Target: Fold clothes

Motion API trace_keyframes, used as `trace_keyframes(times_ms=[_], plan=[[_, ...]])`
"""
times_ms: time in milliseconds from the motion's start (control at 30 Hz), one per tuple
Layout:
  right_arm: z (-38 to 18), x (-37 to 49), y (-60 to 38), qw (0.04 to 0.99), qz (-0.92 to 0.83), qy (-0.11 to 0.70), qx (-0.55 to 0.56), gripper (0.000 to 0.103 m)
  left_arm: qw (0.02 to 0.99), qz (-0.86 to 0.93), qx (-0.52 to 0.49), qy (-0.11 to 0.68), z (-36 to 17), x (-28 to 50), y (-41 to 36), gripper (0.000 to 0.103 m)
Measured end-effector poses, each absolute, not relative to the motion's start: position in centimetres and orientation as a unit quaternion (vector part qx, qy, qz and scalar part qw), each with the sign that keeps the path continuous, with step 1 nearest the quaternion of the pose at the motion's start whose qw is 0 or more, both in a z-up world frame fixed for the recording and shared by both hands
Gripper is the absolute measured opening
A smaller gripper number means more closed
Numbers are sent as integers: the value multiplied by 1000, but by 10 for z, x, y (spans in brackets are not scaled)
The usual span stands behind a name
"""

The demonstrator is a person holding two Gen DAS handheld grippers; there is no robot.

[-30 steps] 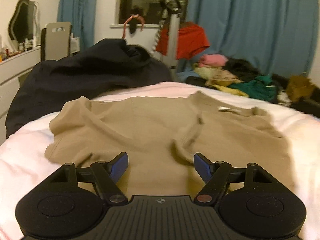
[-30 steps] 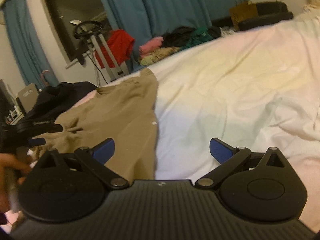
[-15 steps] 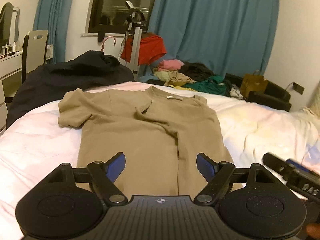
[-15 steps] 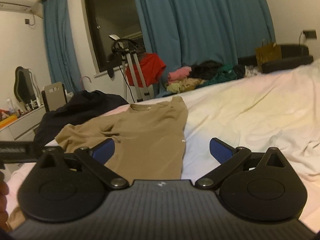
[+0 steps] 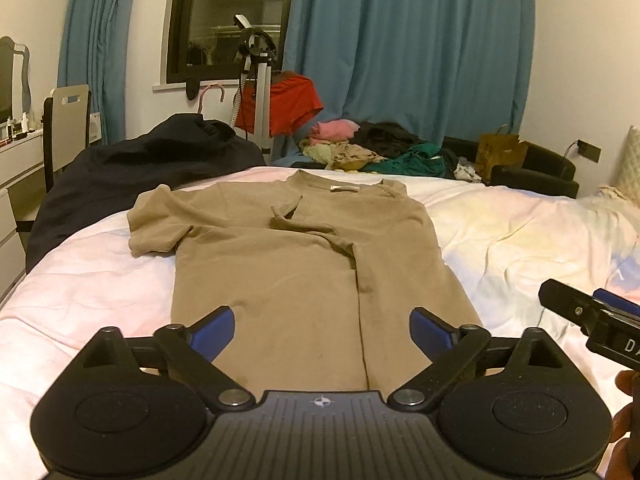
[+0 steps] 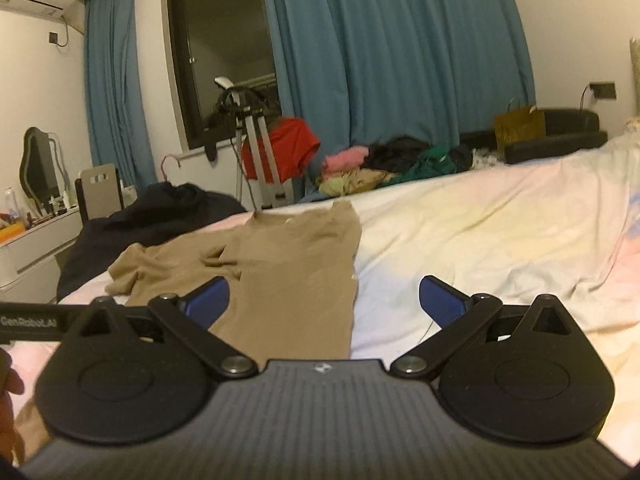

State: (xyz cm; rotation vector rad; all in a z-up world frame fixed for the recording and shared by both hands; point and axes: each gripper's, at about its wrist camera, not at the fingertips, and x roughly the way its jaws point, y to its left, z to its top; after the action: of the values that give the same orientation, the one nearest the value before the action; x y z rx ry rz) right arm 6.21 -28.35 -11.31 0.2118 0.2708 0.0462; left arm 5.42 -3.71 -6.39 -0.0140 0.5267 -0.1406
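Observation:
A tan T-shirt (image 5: 296,264) lies flat on the white bed (image 5: 520,236), collar at the far end. Its right side is folded inward over the body, its left sleeve is spread out. My left gripper (image 5: 322,330) is open and empty, held above the shirt's near hem. My right gripper (image 6: 324,300) is open and empty, above the shirt's right edge; the shirt also shows in the right wrist view (image 6: 280,260). The right gripper shows at the right edge of the left wrist view (image 5: 592,316).
A dark garment heap (image 5: 132,176) lies at the bed's far left. A pile of mixed clothes (image 5: 372,152) and a red garment on a stand (image 5: 292,104) sit beyond the bed. A white dresser (image 5: 16,184) stands at the left.
Both grippers have drawn back and risen from the shirt, so the whole shirt now shows. The shirt lies still with its right side folded in.

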Motion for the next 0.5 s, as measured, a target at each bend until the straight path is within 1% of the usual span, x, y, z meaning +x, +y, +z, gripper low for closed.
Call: trace_keyframes(times_ms=[67, 267, 500], plan=[[-115, 62, -282, 985, 25, 137, 104, 103, 963, -70, -5, 259, -66, 54, -36, 102], [-121, 64, -272, 987, 36, 138, 80, 103, 962, -66, 7, 265, -73, 61, -37, 102], [-126, 67, -274, 983, 47, 147, 98, 103, 963, -63, -2, 263, -61, 63, -34, 102]])
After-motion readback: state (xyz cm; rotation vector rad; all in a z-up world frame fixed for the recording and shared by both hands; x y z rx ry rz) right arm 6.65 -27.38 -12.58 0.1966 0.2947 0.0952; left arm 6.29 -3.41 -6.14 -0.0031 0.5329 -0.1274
